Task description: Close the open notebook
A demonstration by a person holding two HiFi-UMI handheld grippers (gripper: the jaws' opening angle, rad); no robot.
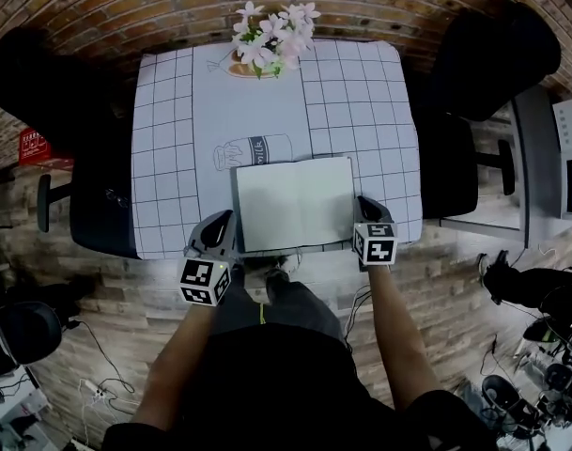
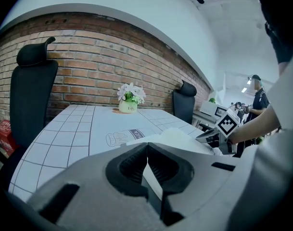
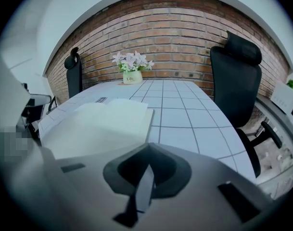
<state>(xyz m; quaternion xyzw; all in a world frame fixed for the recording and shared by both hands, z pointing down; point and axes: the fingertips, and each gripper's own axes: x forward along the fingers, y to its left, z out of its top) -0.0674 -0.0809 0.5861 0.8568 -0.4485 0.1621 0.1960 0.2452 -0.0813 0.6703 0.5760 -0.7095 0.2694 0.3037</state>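
While the notebook (image 1: 295,203) lies flat and open, nothing is yet done.
Left tongs (image 1: 220,222) and right tongs (image 1: 366,205) are seen pinched together, empty; the whole closing is left.

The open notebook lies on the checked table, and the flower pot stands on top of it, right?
Not quite. The open notebook does lie on the checked table, but the flower pot stands at the table's far end, well apart from it. The head view shows this.
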